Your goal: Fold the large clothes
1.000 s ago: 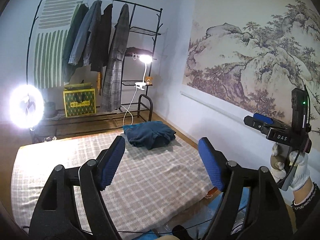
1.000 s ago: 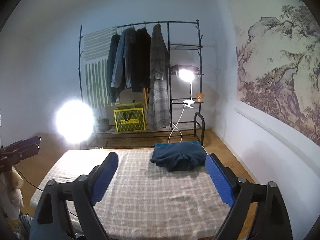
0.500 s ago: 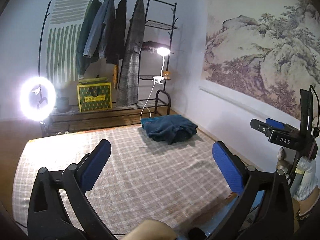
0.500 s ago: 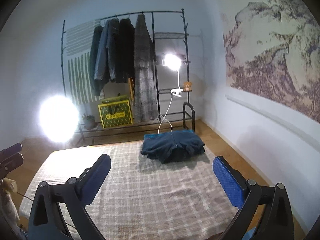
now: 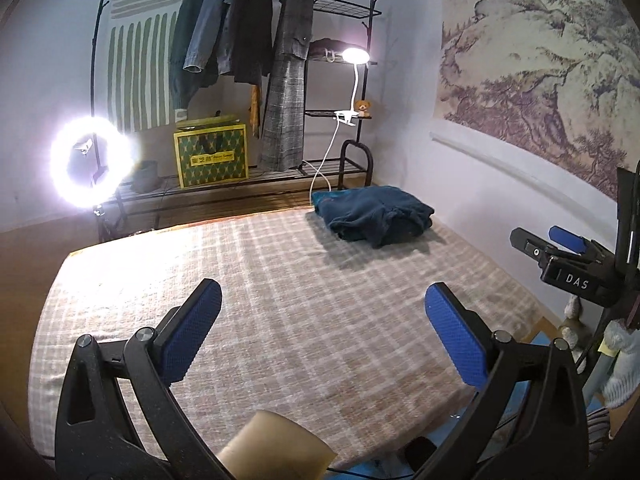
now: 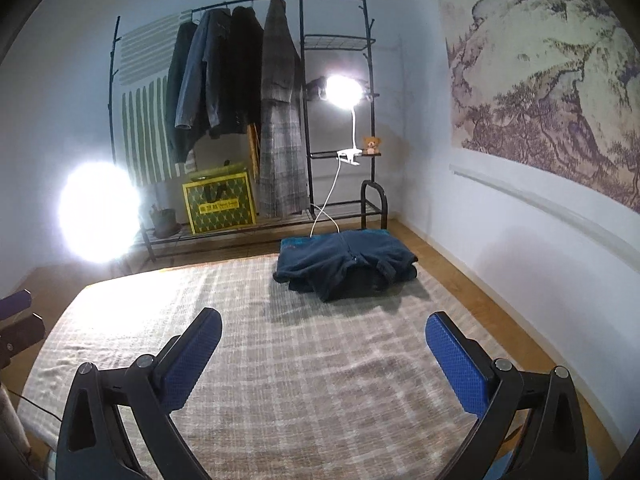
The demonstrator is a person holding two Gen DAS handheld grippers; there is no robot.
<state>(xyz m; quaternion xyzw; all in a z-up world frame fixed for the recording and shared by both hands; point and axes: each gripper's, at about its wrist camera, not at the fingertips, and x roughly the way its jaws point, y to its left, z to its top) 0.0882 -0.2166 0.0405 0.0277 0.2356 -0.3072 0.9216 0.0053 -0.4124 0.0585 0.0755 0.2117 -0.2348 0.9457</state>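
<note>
A wide bed (image 5: 280,280) covered with a beige checked blanket (image 6: 320,360) fills the lower part of both views. At its far right corner lies the folded dark blue garment (image 5: 374,214) (image 6: 346,264), a thick fleece piece in a loose bundle, touching nothing else and well apart from both tools.

The left gripper (image 5: 322,328) hangs above the near edge of the bed with its blue pads spread wide and nothing between them. The right gripper (image 6: 324,356) hovers over the blanket the same way, its fingers far apart and empty. In the left view the right tool appears at the right edge, held by a hand in a white glove (image 5: 620,360).

Behind the bed stands a black metal clothes rack (image 6: 304,120) with several dark jackets and a long grey checked coat (image 6: 280,120) hanging from it. A yellow and green box (image 5: 210,154) sits on the low shelf of the rack. A white clip lamp (image 5: 354,56) is lit on the rack's right part, with a small teddy bear (image 6: 371,144) on the shelf beside its clamp. A bright ring light (image 5: 90,162) glows at the left. A landscape mural (image 6: 552,100) of rocks and pines covers the right wall, and wooden floor shows along the wall beside the bed
</note>
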